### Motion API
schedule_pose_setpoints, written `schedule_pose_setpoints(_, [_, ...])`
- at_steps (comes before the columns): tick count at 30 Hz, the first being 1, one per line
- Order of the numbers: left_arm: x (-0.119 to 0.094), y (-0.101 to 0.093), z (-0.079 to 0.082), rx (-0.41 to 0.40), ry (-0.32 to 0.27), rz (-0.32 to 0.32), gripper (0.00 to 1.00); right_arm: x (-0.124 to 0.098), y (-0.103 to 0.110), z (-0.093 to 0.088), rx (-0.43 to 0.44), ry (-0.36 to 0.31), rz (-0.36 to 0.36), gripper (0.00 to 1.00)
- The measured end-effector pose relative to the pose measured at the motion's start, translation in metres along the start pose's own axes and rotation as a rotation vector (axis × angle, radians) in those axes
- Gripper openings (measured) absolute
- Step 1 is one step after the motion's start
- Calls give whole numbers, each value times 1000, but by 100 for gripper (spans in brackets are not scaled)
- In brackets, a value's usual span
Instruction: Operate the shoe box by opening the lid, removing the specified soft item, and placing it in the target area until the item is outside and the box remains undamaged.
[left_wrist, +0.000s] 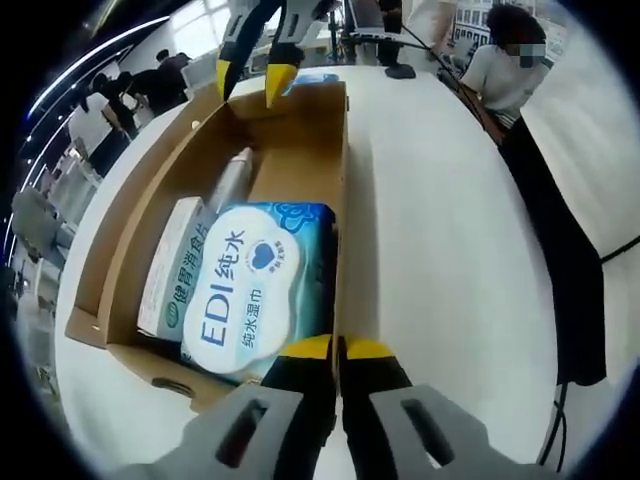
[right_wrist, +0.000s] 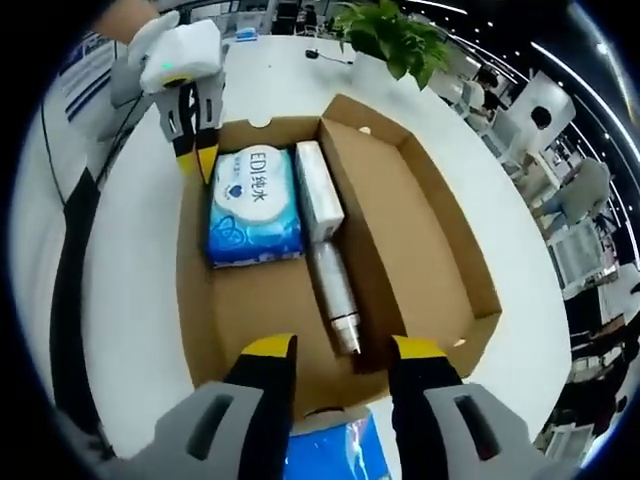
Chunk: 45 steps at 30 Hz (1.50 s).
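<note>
Judging from how things lay, the lid had already been opened and the removal of the soft item was the step in hand. The shoe box stood open on the white table, its lid folded out flat beside it. Inside, the wet-wipes pack lay flat at one end, touching a slim white carton, with a silver tube lying further along the floor. The left gripper was seen at the box wall by the pack, its yellow-tipped jaws drawn nearly together with the wall edge seemingly between them; whether the pack's corner was also pinched could not be told. The right gripper was held over the opposite end, its jaws well apart and nothing between them. The next move was judged to call for a firm hold on the pack alone and a lift straight up past the cardboard. Printed lettering on the pack was shown clearly in the left gripper view, and people seated beyond the table were also seen there. A blue packet outside the box, below the right gripper, was shown better in the right gripper view, as were a potted plant and the whole spread of the lid.
</note>
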<state>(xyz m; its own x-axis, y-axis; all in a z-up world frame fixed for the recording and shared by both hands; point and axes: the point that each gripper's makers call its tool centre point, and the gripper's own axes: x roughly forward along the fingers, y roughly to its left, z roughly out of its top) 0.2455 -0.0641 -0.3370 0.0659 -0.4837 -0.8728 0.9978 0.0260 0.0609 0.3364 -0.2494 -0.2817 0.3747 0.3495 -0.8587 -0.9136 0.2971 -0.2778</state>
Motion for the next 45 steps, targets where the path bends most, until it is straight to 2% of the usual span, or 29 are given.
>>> schedule_pose_setpoints(2, [0,0,0,-1,1,-1,0,2,0,0,-51,5,-13,35])
schedule_pose_setpoints(6, [0,1,0,1,0,-1,0,7,-8,-5,-26,28,-32,38])
schedule_pose_setpoints(8, [0,1,1,-1,0,-4,0,7,-5,-5,-4,24,-10,38])
schedule_pose_setpoints(16, [2,1,2,-5,3,-5,0,21,-5,-16,-19,62,8,38])
schedule_pose_setpoints(21, [3,2,3,-6,5,-2,0,26,-3,-12,0,58,15,37])
schedule_pose_setpoints(24, [3,2,3,-6,4,0,0,30,-2,-6,-47,55,1,38])
schedule_pose_setpoints(25, [3,2,3,-6,4,0,0,32,2,-4,-50,58,20,38])
schedule_pose_setpoints(30, [4,2,3,-5,3,0,0,41,3,-6,-87,78,12,38])
schedule_pose_setpoints(35, [4,2,3,-5,3,0,0,45,-1,-8,-79,87,1,36])
schedule_pose_setpoints(37, [4,2,3,-5,3,0,0,47,-9,-9,-53,93,-22,34])
schedule_pose_setpoints(39, [4,2,3,-4,2,-1,0,49,-10,-6,-21,91,-10,31])
schedule_pose_setpoints(45, [3,3,3,-7,0,5,0,59,-6,-7,-62,125,-18,31])
